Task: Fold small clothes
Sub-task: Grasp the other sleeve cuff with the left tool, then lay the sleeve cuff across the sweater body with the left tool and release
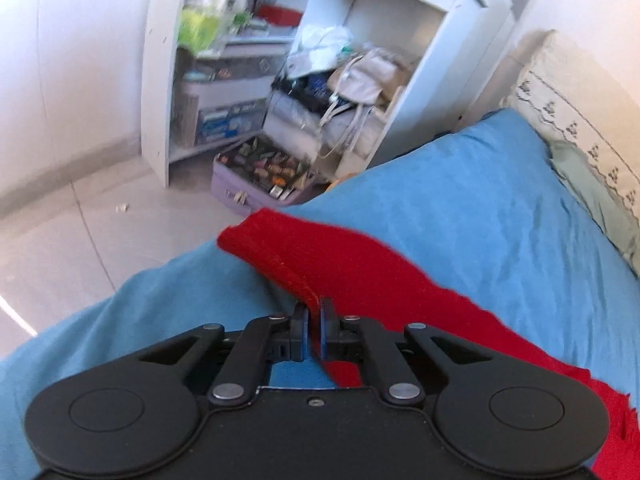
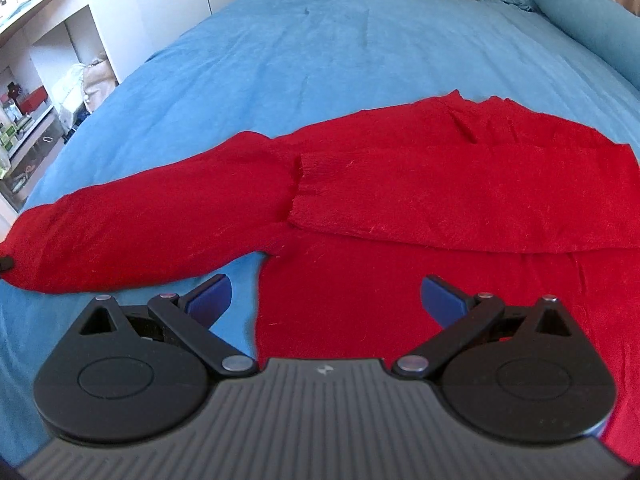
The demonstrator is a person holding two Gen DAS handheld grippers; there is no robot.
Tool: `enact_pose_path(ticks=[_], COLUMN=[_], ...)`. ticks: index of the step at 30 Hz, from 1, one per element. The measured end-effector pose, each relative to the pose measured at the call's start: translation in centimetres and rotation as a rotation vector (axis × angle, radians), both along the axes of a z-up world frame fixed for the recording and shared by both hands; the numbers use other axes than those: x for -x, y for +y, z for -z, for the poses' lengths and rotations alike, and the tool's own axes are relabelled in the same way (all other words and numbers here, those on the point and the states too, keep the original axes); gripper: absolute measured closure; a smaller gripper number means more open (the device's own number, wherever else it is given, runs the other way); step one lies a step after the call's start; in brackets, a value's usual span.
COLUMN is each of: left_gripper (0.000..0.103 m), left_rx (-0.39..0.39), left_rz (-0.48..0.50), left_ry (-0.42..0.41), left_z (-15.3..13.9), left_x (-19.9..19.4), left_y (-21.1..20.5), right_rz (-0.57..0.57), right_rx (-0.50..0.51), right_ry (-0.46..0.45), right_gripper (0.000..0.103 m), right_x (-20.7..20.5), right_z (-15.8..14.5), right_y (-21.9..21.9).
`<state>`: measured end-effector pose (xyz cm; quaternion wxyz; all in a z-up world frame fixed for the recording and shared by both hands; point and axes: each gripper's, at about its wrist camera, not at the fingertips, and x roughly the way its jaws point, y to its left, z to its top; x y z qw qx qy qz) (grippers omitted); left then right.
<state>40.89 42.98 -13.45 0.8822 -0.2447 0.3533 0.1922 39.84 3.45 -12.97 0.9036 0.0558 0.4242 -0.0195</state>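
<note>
Red knit sweater (image 2: 400, 184) lies spread on the blue bedspread (image 2: 320, 48), ahead of and under both tools. Left gripper (image 1: 315, 312) is clamped on a folded edge of the outstretched sleeve (image 1: 288, 252), the cloth pinched thin between the blue pads; the cuff end runs forward and to the left of it, toward the bed's edge. Right gripper (image 2: 326, 296) hangs over the sweater's body with its fingers spread wide and nothing between them; red cloth sits directly below, blue bedspread under its left finger. The other sleeve (image 2: 440, 204) is already laid across the chest, ahead of the right gripper. Judgement: the knit looks soft, limp and fuzzy, light enough to lift by an edge but prone to sag and stretch, so a hold on doubled edges or the ribbed cuff should carry better than a single layer. Hard to make out: the hem near the right gripper is cut off behind the tool's body, the neckline is not clear, and the white shelf unit (image 1: 360, 80) ahead of the left gripper is blurred.
</note>
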Motion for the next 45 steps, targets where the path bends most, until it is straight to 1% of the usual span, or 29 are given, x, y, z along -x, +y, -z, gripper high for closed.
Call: enact_pose_path(ticks=[4,8,11,13,14,16,18,21,23,25,27,30,33,37,38,39,40,41,43,45], left_gripper=[0.098,0.099,0.099,0.099,0.099,0.099,0.099,0.099,0.099,0.099,0.099,0.099,0.099,0.097,0.093,0.084,0.051,0.021,0.002,0.002], left_rx=[-0.062,-0.098,-0.115,-0.109,-0.105,-0.087,-0.068,-0.049,-0.042,-0.063,-0.082,-0.096,-0.117,-0.132,-0.131,-0.131,-0.127,-0.124,-0.14,-0.177], left_rz=[0.046,0.149,0.245,0.328,0.358,0.447,0.53,0.647,0.707,0.761,0.8,0.842,0.869,0.879,0.878,0.879,0.879,0.875,0.849,0.822], left_ry=[-0.064,-0.126,-0.183,-0.221,-0.235,-0.259,-0.275,-0.263,-0.241,-0.203,-0.153,-0.069,0.001,0.054,0.057,0.059,0.062,0.058,0.02,0.006], left_z=[-3.1,-6.6,-9.4,-11.1,-11.6,-12.5,-12.8,-12.2,-11.1,-9.1,-6.7,-3.1,-0.2,1.7,1.7,1.7,1.7,1.5,0.6,-0.5], left_x=[-0.5,-2.1,-3.5,-4.4,-4.6,-5.1,-5.5,-5.6,-5.5,-5.3,-5.4,-5.7,-5.3,-4.9,-4.7,-4.6,-4.5,-4.1,-3.1,-2.5], left_y=[-2.8,-8.0,-13.4,-18.1,-20.0,-24.9,-30.0,-37.1,-41.2,-45.1,-47.6,-50.2,-52.3,-53.2,-53.1,-53.0,-53.1,-52.8,-51.6,-50.2], right_rz=[0.0,0.028,0.058,0.077,0.085,0.104,0.123,0.153,0.168,0.18,0.189,0.204,0.204,0.186,0.179,0.17,0.163,0.157,0.144,0.131], right_rx=[0.007,0.0,-0.004,-0.009,-0.011,-0.016,-0.026,-0.023,-0.016,-0.011,-0.017,-0.027,-0.033,-0.044,-0.046,-0.048,-0.049,-0.049,-0.05,-0.05], right_ry=[-0.009,-0.022,-0.031,-0.038,-0.045,-0.057,-0.07,-0.085,-0.093,-0.096,-0.094,-0.076,-0.066,-0.056,-0.055,-0.055,-0.056,-0.057,-0.061,-0.067], right_gripper=[0.0,0.0,0.0,0.0,0.0,0.0,0.0,0.0,0.0,0.0,0.0,0.0,0.0,0.0,0.0,0.0,0.0,0.0,0.0,0.0], right_x=[-0.2,-0.4,-0.4,-0.4,-0.3,0.0,0.4,1.3,2.1,2.8,3.5,4.3,4.9,5.1,4.9,4.8,4.8,4.7,4.6,4.3], right_z=[-0.1,-0.9,-1.6,-2.4,-2.7,-3.5,-4.1,-4.8,-5.1,-5.2,-5.0,-4.3,-3.6,-2.6,-2.5,-2.4,-2.4,-2.4,-2.6,-2.9], right_y=[-1.1,-3.7,-6.4,-8.6,-9.7,-12.5,-15.2,-19.6,-22.6,-25.2,-27.9,-31.1,-33.3,-35.1,-35.2,-35.3,-35.3,-35.3,-35.1,-34.8])
